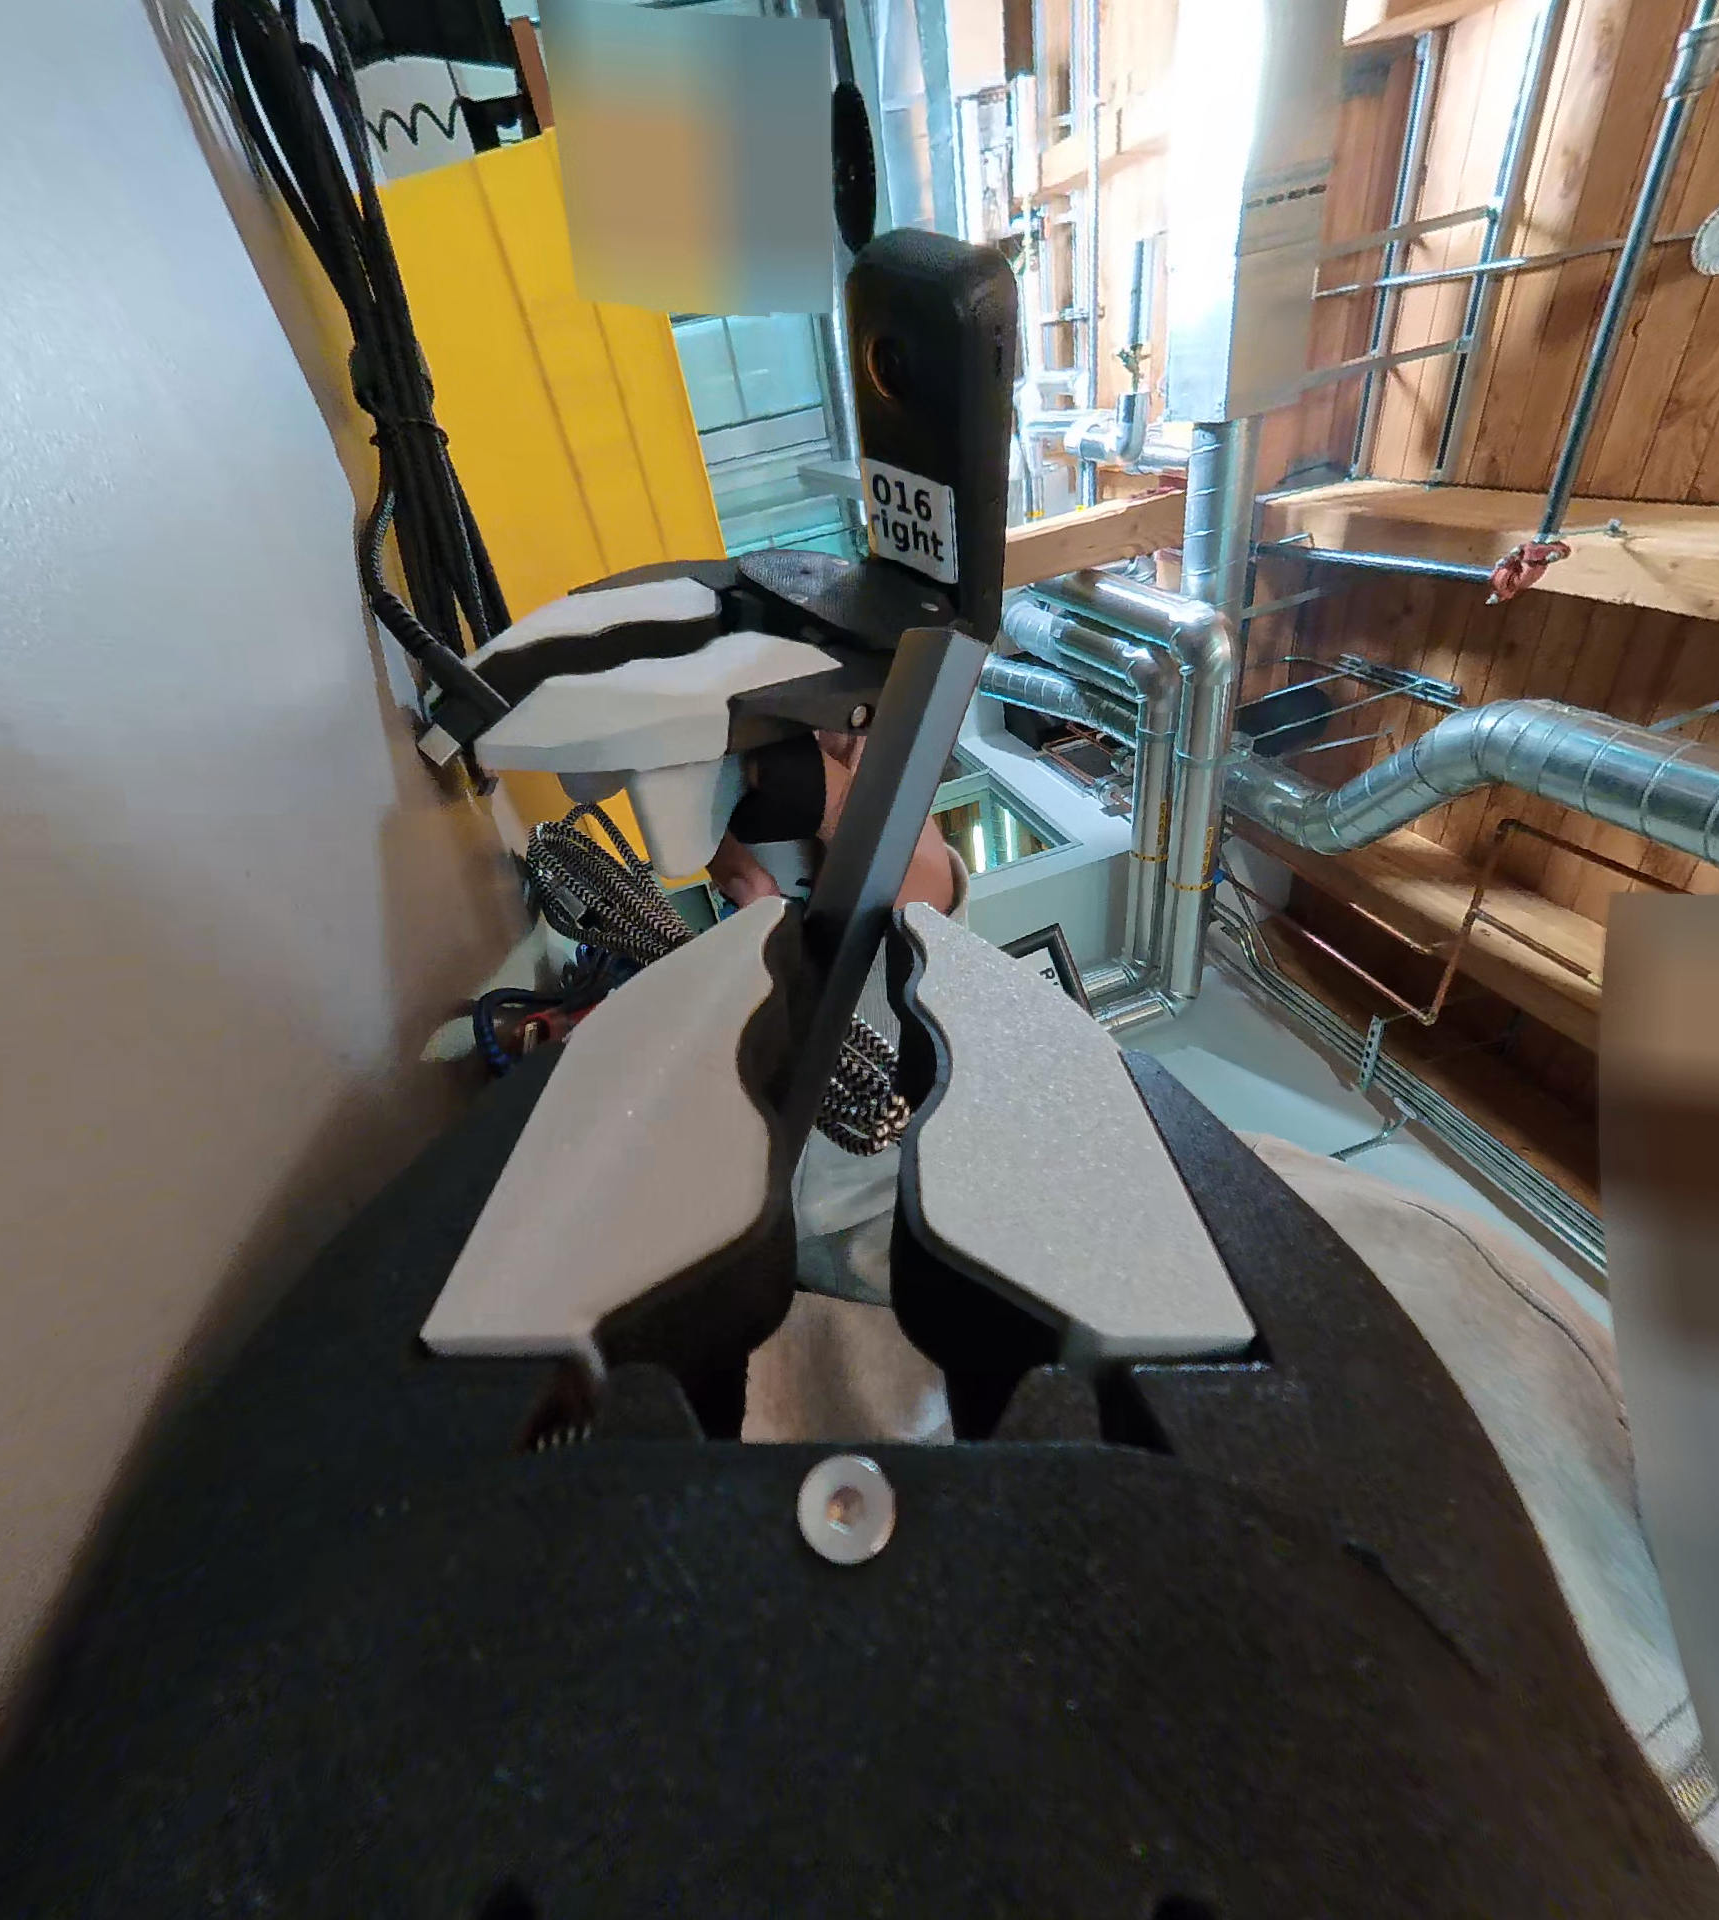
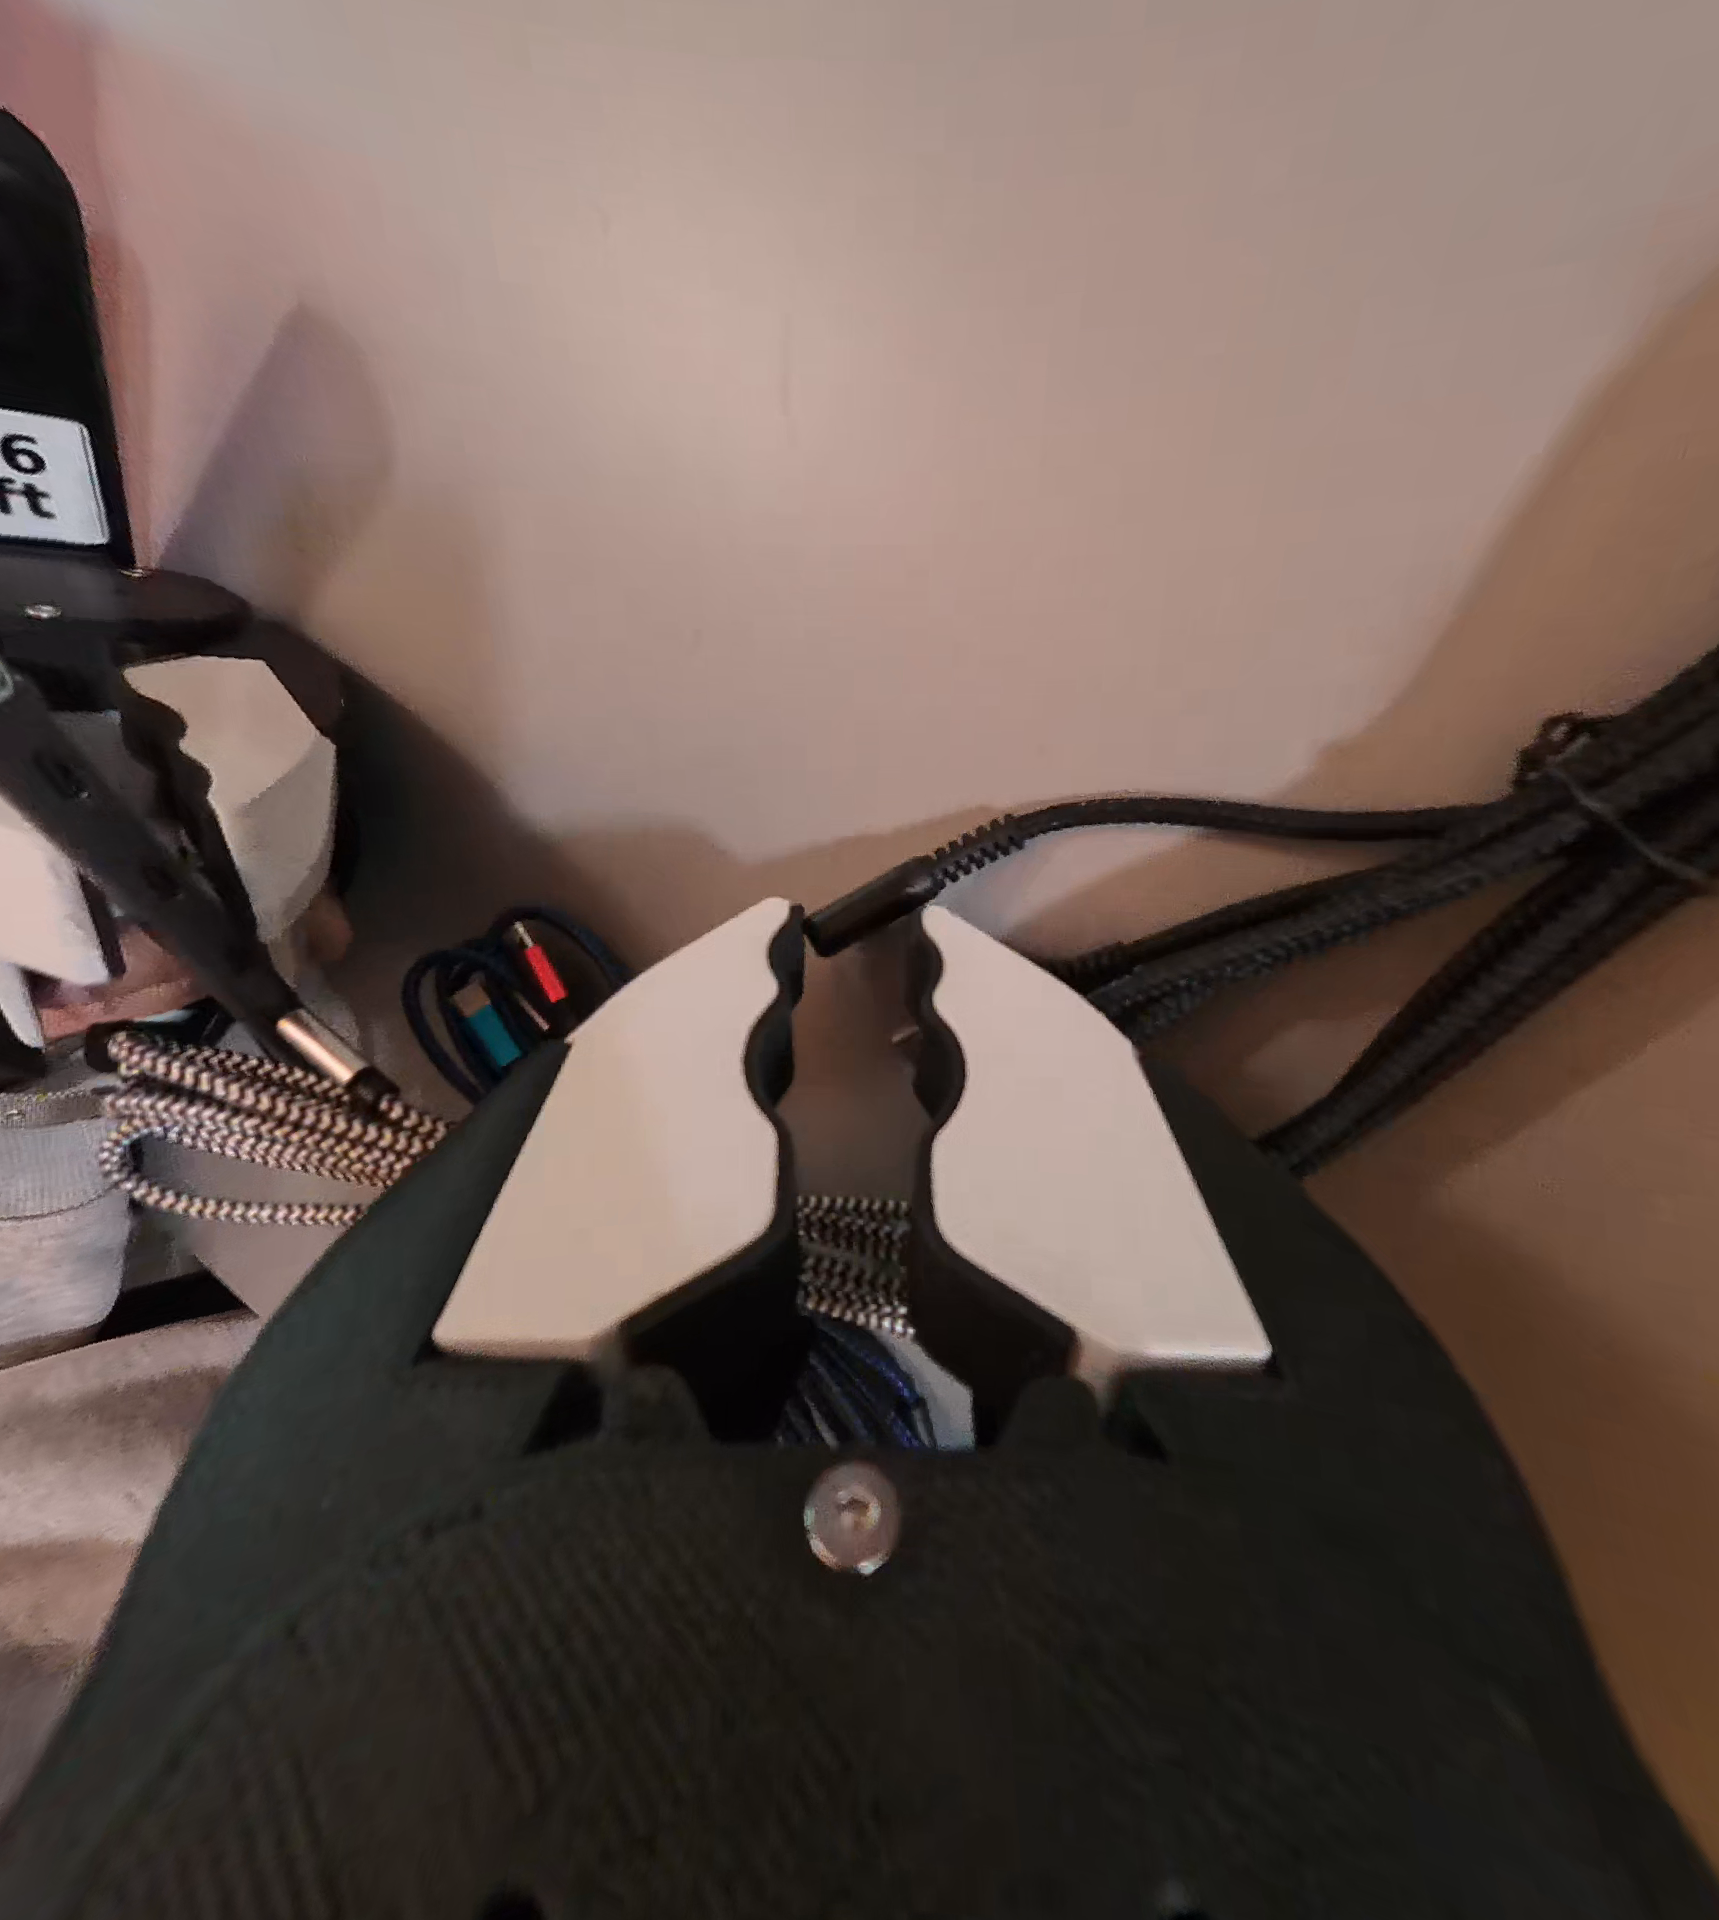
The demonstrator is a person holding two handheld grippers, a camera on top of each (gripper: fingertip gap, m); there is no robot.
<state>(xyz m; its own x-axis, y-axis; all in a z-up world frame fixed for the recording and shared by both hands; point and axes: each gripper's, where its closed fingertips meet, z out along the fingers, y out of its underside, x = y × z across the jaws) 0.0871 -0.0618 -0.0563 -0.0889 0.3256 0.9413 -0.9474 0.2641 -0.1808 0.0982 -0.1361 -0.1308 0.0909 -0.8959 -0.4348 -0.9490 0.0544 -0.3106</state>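
Note:
My left gripper (image 1: 839, 914) is shut on a thin black phone-like device (image 1: 896, 790), held edge-on and slanting up to the right. In the right wrist view the same left gripper (image 2: 180, 935) holds that device (image 2: 138, 831), and a silver plug (image 2: 320, 1044) of a black-and-white braided cable (image 2: 263, 1122) sits at the device's lower end. My right gripper (image 2: 857, 920) has its jaws narrowly apart, closed on the plug (image 2: 881, 904) of a thin black cable at the fingertips. The right gripper also shows in the left wrist view (image 1: 486, 686), against the pale wall.
A tied bundle of black cables (image 2: 1561, 862) runs along the pale wall (image 2: 938, 416). A coiled blue cable with red and teal plugs (image 2: 502, 997) lies below it. Grey cloth (image 2: 3, 1507) is at lower left. A yellow panel (image 1: 543, 416) and metal ducts (image 1: 1561, 769) stand behind.

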